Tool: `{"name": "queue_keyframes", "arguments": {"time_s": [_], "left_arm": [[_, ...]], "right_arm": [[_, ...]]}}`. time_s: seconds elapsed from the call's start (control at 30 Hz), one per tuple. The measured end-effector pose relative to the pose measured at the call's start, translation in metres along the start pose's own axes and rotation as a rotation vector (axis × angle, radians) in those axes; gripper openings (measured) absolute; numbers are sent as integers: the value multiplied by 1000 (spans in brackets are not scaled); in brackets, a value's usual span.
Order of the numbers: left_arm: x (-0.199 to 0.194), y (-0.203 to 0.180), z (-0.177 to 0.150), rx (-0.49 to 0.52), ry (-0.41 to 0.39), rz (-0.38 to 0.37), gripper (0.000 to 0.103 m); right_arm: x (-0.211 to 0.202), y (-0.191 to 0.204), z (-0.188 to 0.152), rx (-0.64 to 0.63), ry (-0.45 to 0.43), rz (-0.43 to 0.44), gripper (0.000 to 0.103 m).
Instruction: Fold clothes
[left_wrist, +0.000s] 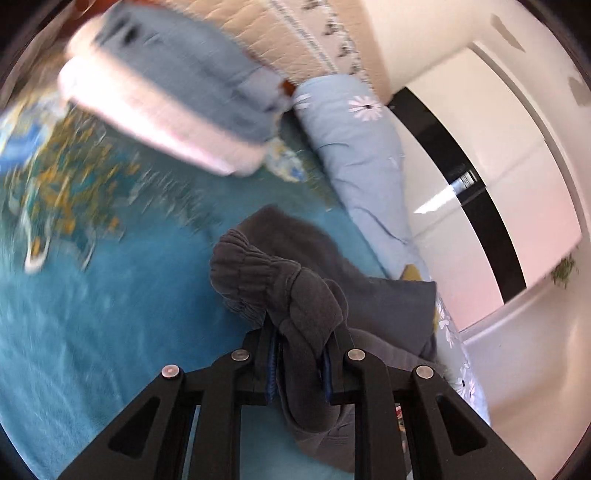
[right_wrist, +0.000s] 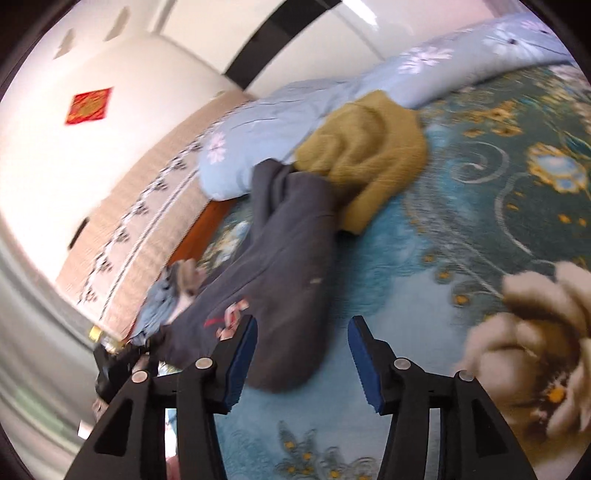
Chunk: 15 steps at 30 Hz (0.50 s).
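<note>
My left gripper (left_wrist: 301, 325) is shut on a bunched fold of a dark grey garment (left_wrist: 280, 280), near its ribbed elastic edge. The rest of the cloth hangs and trails down onto the bed. In the right wrist view the same grey garment (right_wrist: 288, 258) stretches across the teal bed cover, with a small pink and red print near its lower end. My right gripper (right_wrist: 303, 332) stands open just in front of that end, and its blue pads (right_wrist: 360, 354) hold nothing. A mustard garment (right_wrist: 365, 147) lies crumpled beyond the grey one.
A rolled light blue quilt with white daisies (left_wrist: 354, 147) runs along the bed's far side (right_wrist: 266, 125). A blurred stack of light blue and pink cloth (left_wrist: 166, 99) sits near the beige headboard (right_wrist: 147, 221). A white wardrobe with a black stripe (left_wrist: 480, 184) stands past the bed.
</note>
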<state>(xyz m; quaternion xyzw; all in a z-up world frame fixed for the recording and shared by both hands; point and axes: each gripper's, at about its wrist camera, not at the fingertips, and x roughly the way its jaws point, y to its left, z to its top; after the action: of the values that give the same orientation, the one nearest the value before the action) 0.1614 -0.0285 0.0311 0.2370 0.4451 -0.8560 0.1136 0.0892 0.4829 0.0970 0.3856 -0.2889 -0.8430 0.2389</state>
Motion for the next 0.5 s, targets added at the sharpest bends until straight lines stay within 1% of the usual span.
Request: {"name": "queue_keyframes", "arguments": {"time_s": [0.07, 0.1, 0.2, 0.3, 0.4, 0.5], "left_arm": [[5, 7, 0, 1, -7, -6, 19], [3, 4, -1, 16, -11, -6, 20], [-3, -3, -4, 61, -27, -5, 20], [7, 8, -3, 22, 4, -24, 21], [10, 19, -3, -11, 41, -20, 22], [12, 24, -4, -29, 64, -20, 24]], "right_arm": [[0, -4, 0, 14, -9, -35, 55], [2, -6, 1, 22, -15, -53, 56], [4, -17, 8, 98, -38, -114, 58], [12, -25, 23, 200, -56, -133, 59], [36, -23, 47, 246, -78, -145, 59], [70, -16, 76, 290, -53, -146, 59]]}}
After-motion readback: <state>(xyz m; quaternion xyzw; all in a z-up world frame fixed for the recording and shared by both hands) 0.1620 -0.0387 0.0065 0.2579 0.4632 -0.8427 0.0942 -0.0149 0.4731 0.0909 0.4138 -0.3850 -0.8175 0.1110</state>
